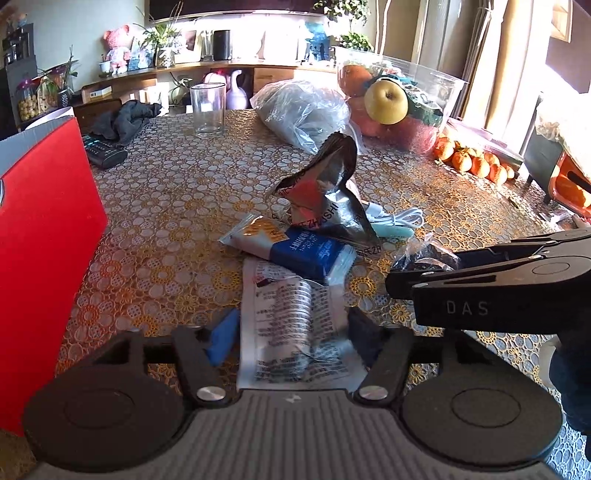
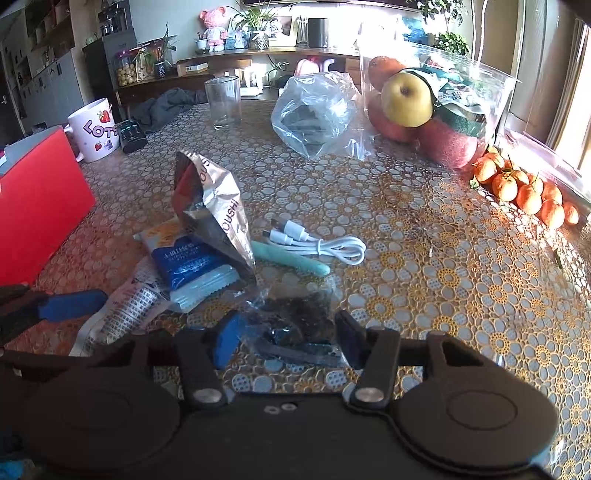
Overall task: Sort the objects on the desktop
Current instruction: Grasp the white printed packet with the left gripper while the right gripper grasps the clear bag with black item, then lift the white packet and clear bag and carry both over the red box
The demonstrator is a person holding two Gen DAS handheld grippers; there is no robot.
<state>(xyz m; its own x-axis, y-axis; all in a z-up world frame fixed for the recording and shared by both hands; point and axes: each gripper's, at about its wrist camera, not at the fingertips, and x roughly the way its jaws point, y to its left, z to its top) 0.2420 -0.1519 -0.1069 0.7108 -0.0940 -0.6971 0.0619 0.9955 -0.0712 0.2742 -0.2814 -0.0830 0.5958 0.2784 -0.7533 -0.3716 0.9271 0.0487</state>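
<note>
Lettering is scarce but legible: "DAS" on the right gripper [image 1: 391,286]'s side, "LOT" on the white mug [image 2: 96,129] near the desk's far left edge, and "OUSHI" on the torn silver foil bag [image 2: 214,214] standing mid-desk. Beside it a blue-and-orange sachet [image 1: 291,247] lies over a white printed wrapper [image 1: 291,332], which the left gripper [image 1: 291,334] pinches. The right gripper straddles a clear packet of dark bits [image 2: 295,328]; I cannot tell if its pads press.

Sun pours through the window [image 2: 576,122] onto the lace-covered surface [image 2: 443,258]; a wooden shelf [image 1: 192,70] lines the far wall [image 1: 74,26].
</note>
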